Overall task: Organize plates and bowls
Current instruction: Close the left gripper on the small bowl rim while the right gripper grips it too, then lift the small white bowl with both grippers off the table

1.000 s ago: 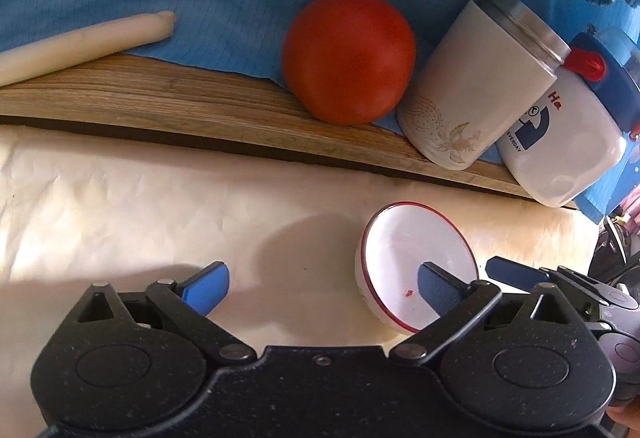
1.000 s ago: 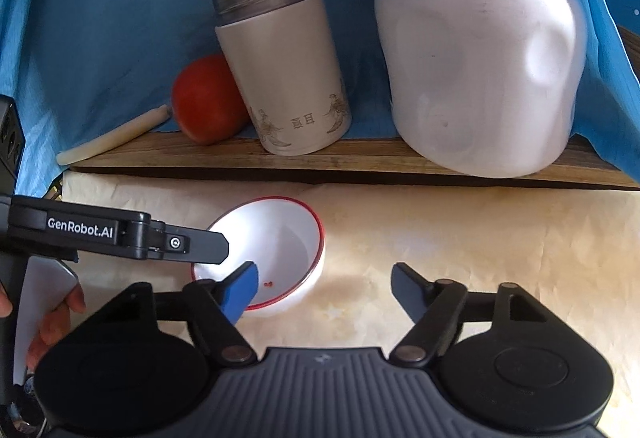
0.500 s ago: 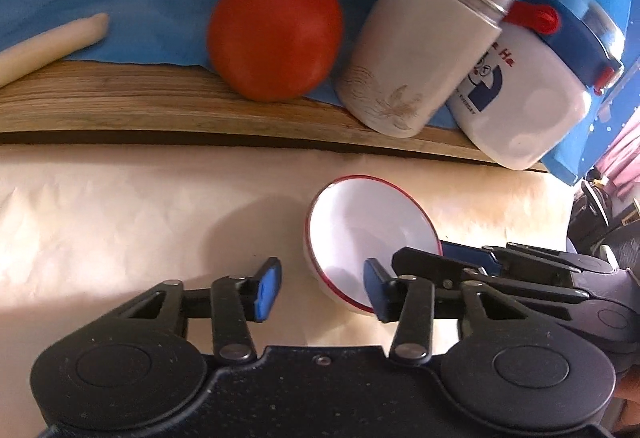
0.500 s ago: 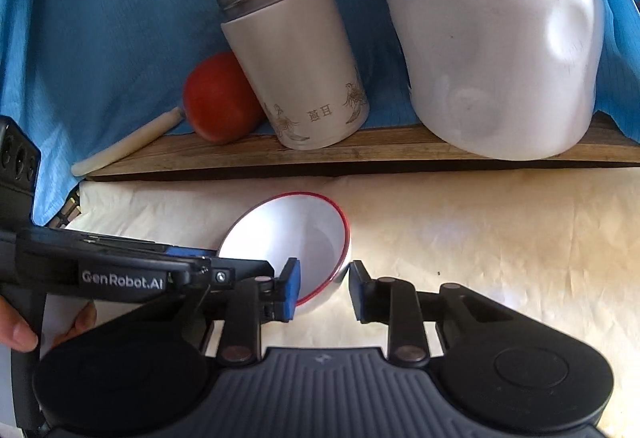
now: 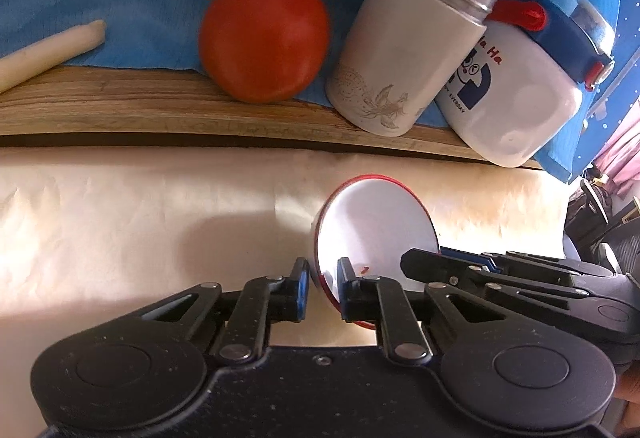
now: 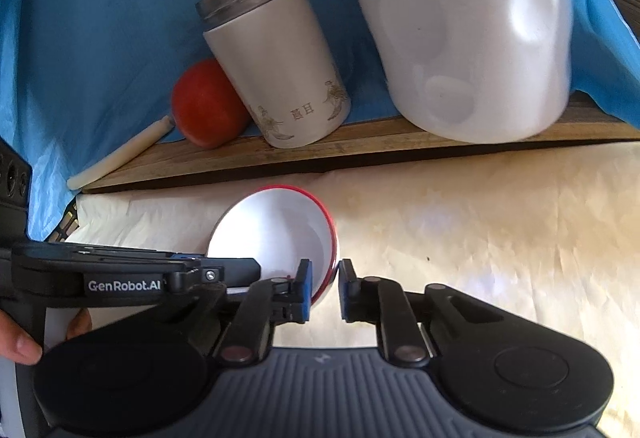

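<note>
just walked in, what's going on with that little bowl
A person holds a gripper in each hand, and both have just closed on the rim of the bowl, a small white one with a red edge. The left gripper pinches its near-left rim, the right gripper the opposite side. The bowl sits tilted on the pale paper. Behind it on the board stand a tomato, a cup and a jar.

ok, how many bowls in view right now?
1. The red-rimmed white bowl sits on the cream paper in front of the wooden shelf, left gripper and right gripper each pinching its rim on opposite sides. Anything beyond the frames is unseen.
</note>
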`<action>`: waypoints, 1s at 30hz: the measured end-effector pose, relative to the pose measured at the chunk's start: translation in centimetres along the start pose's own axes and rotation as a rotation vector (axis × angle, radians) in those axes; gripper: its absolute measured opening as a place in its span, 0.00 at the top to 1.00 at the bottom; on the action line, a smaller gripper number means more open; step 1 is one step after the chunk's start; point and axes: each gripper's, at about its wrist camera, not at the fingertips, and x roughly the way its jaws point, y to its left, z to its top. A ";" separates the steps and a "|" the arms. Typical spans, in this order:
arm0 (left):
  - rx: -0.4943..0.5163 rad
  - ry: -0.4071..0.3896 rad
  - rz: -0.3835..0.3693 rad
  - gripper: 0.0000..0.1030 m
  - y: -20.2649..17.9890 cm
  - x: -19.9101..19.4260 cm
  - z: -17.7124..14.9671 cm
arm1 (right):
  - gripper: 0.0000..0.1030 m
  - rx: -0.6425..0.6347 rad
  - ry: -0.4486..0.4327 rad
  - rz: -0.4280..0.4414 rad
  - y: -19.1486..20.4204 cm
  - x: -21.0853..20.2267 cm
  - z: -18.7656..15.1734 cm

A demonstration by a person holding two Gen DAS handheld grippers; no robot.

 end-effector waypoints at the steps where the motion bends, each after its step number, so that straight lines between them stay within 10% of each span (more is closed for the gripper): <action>1: -0.005 0.005 -0.006 0.86 0.0 -0.2 0.0 | 0.89 0.004 0.001 -0.001 0.0 -0.2 0.0; 30: 0.033 -0.052 -0.118 0.88 -3.0 -10.1 -4.9 | 0.91 -0.051 -0.043 -0.033 5.2 -11.3 -2.7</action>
